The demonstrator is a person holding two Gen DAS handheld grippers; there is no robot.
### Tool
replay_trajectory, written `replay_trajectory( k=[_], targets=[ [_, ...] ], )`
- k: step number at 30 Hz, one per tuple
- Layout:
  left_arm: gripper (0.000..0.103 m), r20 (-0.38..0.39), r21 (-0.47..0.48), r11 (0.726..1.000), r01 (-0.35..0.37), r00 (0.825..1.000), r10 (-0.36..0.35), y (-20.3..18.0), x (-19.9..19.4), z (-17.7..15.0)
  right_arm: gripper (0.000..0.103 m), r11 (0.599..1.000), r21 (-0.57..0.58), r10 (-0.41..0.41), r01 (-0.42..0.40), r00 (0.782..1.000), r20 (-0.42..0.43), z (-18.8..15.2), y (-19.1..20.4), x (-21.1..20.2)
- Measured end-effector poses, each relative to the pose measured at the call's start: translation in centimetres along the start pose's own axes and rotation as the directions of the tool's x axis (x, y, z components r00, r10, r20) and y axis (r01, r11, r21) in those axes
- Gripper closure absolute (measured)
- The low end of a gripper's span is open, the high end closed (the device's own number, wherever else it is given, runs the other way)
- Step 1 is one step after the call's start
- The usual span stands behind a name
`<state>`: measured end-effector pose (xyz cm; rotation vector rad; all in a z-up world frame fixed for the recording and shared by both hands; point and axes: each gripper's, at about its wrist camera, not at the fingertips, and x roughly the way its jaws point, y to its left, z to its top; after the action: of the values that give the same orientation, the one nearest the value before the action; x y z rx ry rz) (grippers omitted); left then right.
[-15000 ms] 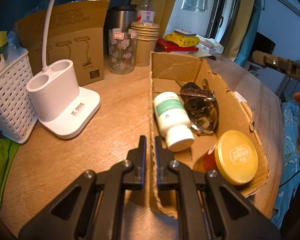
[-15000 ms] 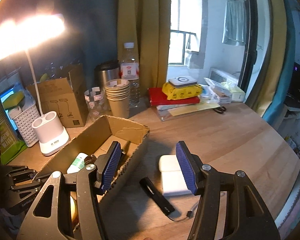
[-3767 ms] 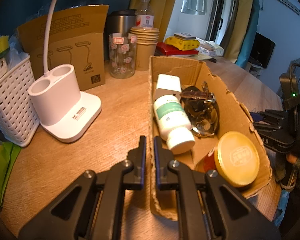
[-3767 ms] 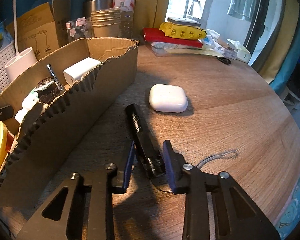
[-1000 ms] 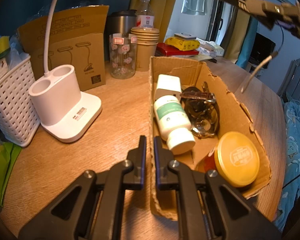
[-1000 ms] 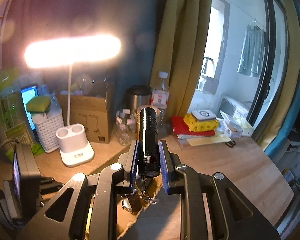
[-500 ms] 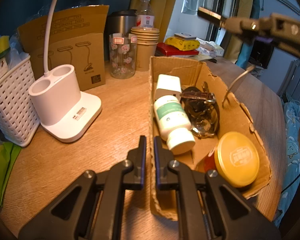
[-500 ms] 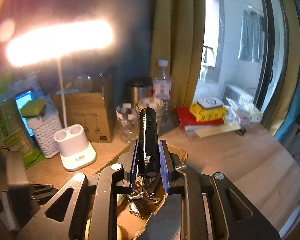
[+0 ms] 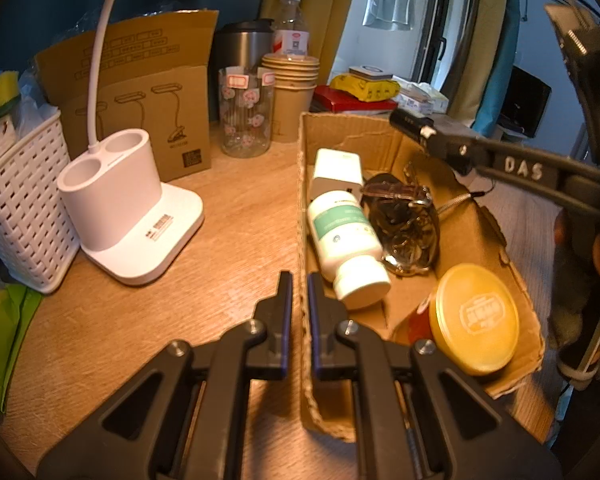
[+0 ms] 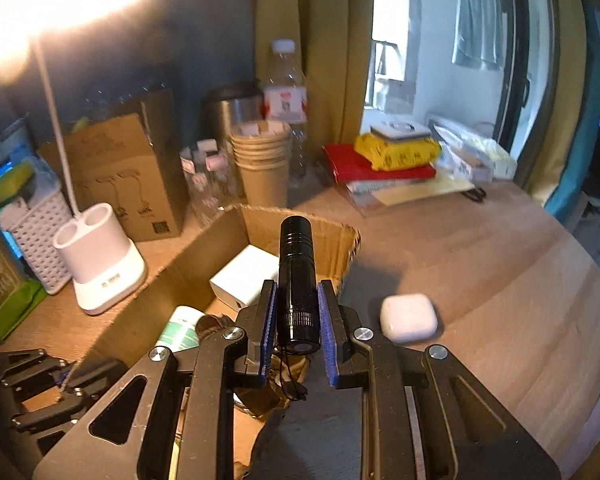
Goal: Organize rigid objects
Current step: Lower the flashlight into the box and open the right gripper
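An open cardboard box (image 9: 472, 216) lies on the wooden table. In it are a white pill bottle (image 9: 344, 236), a white charger block (image 9: 336, 168), a wristwatch (image 9: 404, 220) and a yellow-lidded jar (image 9: 474, 316). My left gripper (image 9: 299, 280) is shut on the box's left wall near the front corner. My right gripper (image 10: 297, 286) is shut on a black flashlight (image 10: 296, 272) and holds it over the box's far end, its cord hanging down. From the left wrist view that flashlight (image 9: 410, 122) juts over the box's right wall. A white earbud case (image 10: 408, 318) rests on the table right of the box.
Left of the box stand a white lamp base (image 9: 128, 208) and a white woven basket (image 9: 20, 208). Behind are a cardboard lamp carton (image 9: 140, 92), a patterned glass (image 9: 244, 116), stacked paper cups (image 9: 292, 96), a steel mug, a water bottle and a red book with a yellow pack (image 10: 396, 152).
My right gripper has come down with the flashlight, from high above the table to just over the box. The left gripper and the box have not moved.
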<state>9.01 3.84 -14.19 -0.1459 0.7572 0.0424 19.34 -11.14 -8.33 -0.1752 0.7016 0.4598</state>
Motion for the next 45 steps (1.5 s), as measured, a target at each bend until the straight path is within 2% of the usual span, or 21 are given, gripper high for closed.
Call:
replay_trajectory(
  k=[9,13,15,16,21,27,29,32,45],
  targets=[
    [0.096,0.001,0.003,1.000,0.001,1.000,-0.001,-0.1,0.0,0.1,0.081,0.994,-0.050,-0.099,0.097,0.994,-0.037,-0.6,0.9,0.7],
    [0.096,0.001,0.002,1.000,0.000,1.000,0.000,-0.2,0.0,0.0,0.080,0.994,-0.061,-0.096,0.093,0.995,-0.042,-0.7,1.2,0.5],
    [0.096,0.001,0.002,1.000,0.000,1.000,0.000,-0.2,0.0,0.0,0.072,0.997,-0.048,-0.059,0.057,0.997,-0.048,-0.7,1.2,0.3],
    [0.096,0.001,0.002,1.000,0.000,1.000,0.000,-0.2,0.0,0.1,0.065,0.998,-0.044,-0.042,0.040,0.998,-0.049,-0.6,1.2,0.2],
    [0.096,0.003,0.003,1.000,-0.003,1.000,0.003,-0.1,0.1,-0.1,0.064,0.999,-0.040,-0.015,0.014,0.999,-0.034,-0.7,1.3,-0.6],
    [0.096,0.002,0.001,1.000,-0.002,1.000,0.002,-0.1,0.1,0.0,0.062,1.000,-0.018,-0.020,0.020,1.000,-0.009,-0.5,0.4,-1.6],
    [0.096,0.002,0.001,1.000,-0.002,1.000,0.002,-0.1,0.1,0.0,0.053,1.000,-0.005,-0.024,0.025,1.000,0.009,-0.4,-0.1,-2.1],
    [0.096,0.002,0.001,1.000,-0.002,1.000,0.002,-0.1,0.1,-0.1,0.045,0.999,0.010,-0.037,0.036,0.999,0.030,-0.2,-1.0,-2.7],
    [0.096,0.002,0.001,1.000,-0.002,1.000,0.002,-0.1,0.0,-0.1,0.043,0.996,0.042,-0.077,0.075,0.996,0.045,-0.3,-4.3,-3.2]
  ],
)
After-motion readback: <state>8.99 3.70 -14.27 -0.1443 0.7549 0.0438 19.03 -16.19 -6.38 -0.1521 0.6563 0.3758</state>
